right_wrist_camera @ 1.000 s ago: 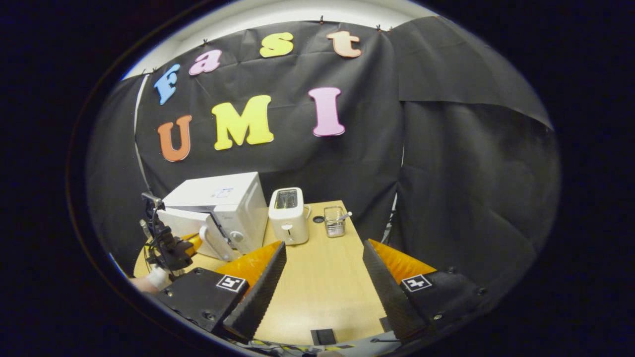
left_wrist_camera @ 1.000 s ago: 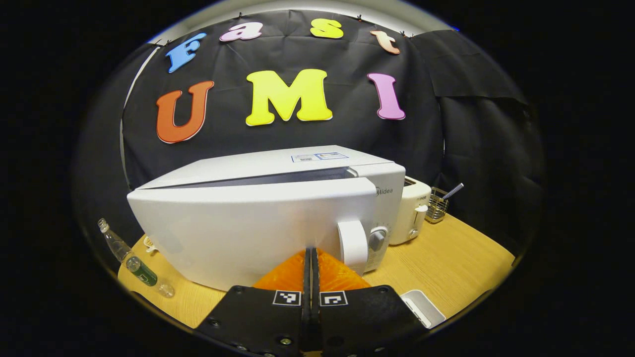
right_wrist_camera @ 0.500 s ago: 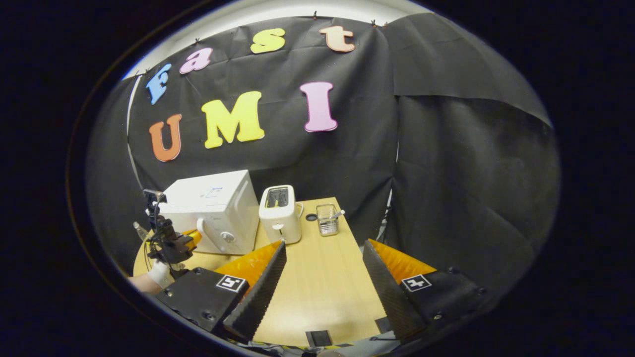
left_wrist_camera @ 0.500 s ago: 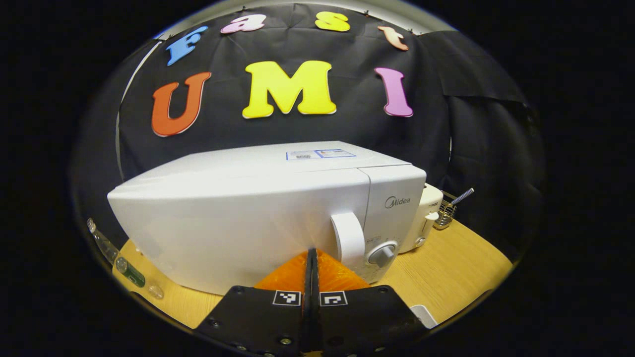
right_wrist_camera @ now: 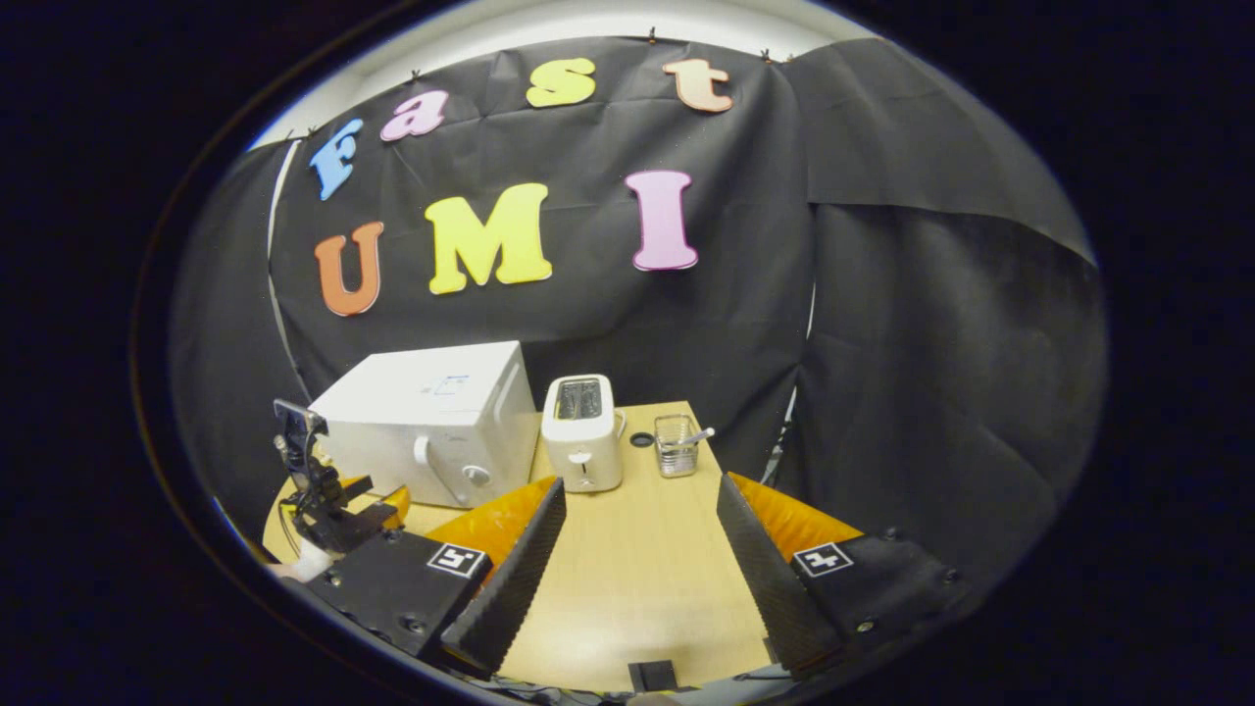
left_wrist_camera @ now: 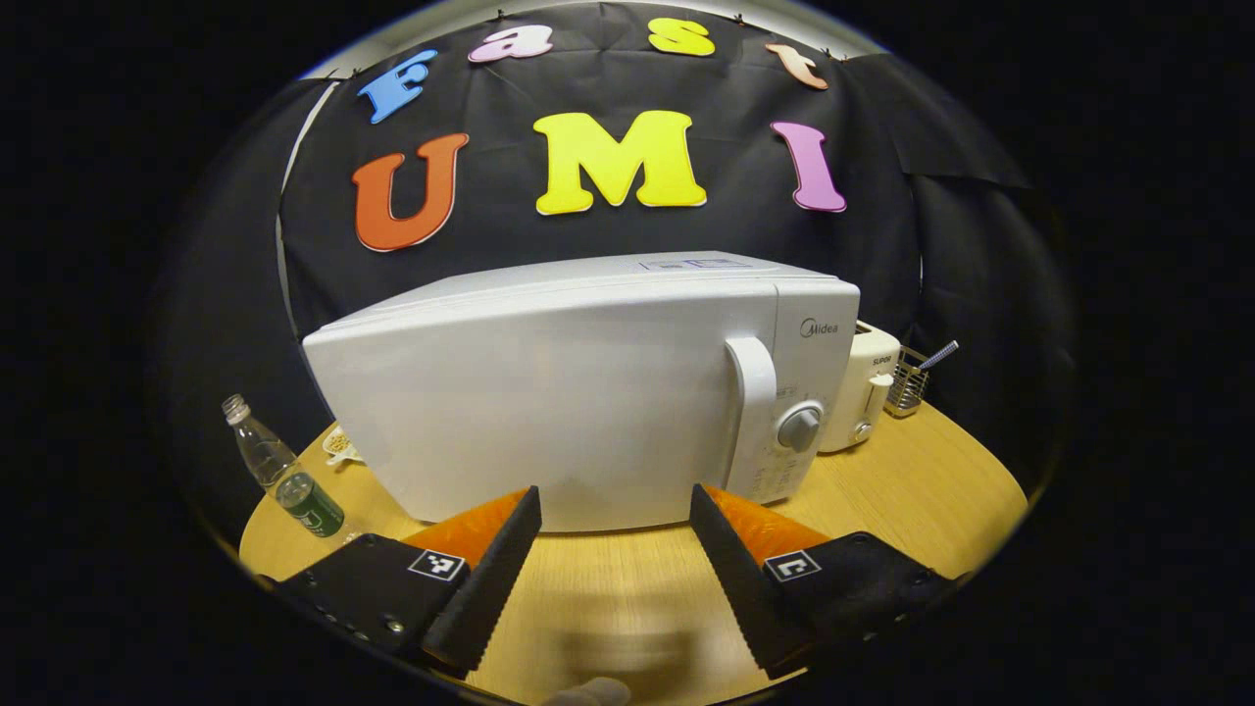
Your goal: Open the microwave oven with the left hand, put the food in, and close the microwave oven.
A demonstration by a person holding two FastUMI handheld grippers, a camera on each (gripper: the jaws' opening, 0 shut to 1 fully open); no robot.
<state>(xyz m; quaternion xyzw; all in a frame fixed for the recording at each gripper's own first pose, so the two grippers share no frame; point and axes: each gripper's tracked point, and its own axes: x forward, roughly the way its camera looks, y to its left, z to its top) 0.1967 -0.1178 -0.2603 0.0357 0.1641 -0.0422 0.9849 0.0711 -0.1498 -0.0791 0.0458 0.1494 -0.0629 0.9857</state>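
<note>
— While we look along the left gripper [left_wrist_camera: 613, 510], the biggest thing before us is the microwave oven [left_wrist_camera: 588, 392], standing on the wooden table [left_wrist_camera: 912, 480] with its door flush against the body. Do we call it closed?

— We do. No gap shows along the door edge, and the door handle [left_wrist_camera: 755, 412] sits just beside the control dial [left_wrist_camera: 799, 428]. We judge the closing step finished, or as good as finished.

— And the food?

— We cannot see it on the table. With the door shut we cannot see inside either, so we only suppose it is in there.

— Next in size, the toaster [right_wrist_camera: 583, 431]?

— It stands just beside the microwave oven, on the dial side, and the small wire basket [right_wrist_camera: 675, 443] sits near it, towards the booth wall. Neither belongs to our job.

— Now the claws.

— Our left gripper is spread wide and empty, its fingers apart from the door, near it but not touching. Our right gripper [right_wrist_camera: 637, 534] is likewise wide and holds nothing, hovering over bare table well apart from the oven.

— Smallest things?

— A plastic bottle [left_wrist_camera: 284, 476] stands at the table's edge on the hinge side.

— What is left, then?

— Little, we think: drawing both hands away.
</note>
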